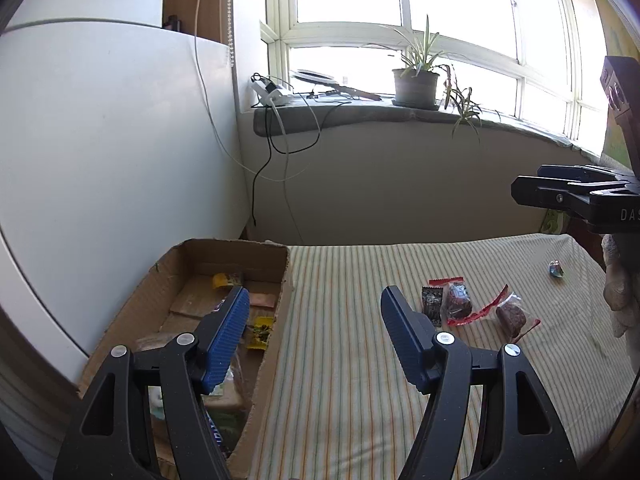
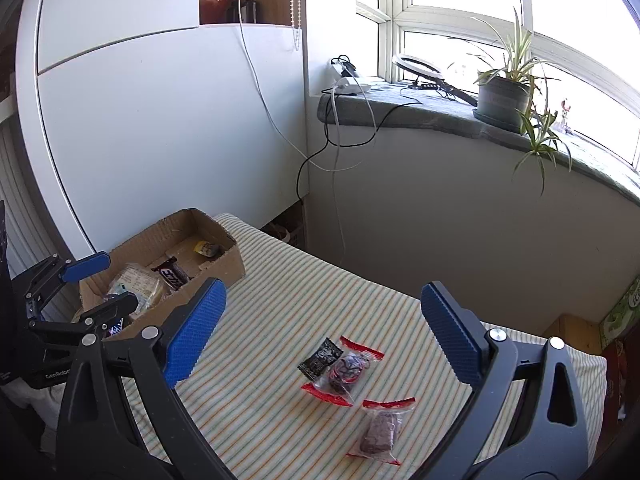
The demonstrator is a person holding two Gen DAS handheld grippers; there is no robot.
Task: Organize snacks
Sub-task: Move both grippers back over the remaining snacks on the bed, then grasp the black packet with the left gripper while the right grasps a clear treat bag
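Note:
A cardboard box stands at the left end of the striped cloth and holds several snacks, among them a yellow packet and a dark chocolate bar. My left gripper is open with nothing between its fingers; its left finger hangs over the box, its right over the cloth. On the cloth lie a small black packet and two clear red-edged wrapped snacks. My right gripper hovers above and behind them, wide open and holding nothing. A small shiny candy lies far right.
A white cabinet rises just behind the box. The windowsill carries a potted plant, a ring light and a power strip with cables hanging down the wall. A green carton stands past the cloth's right end.

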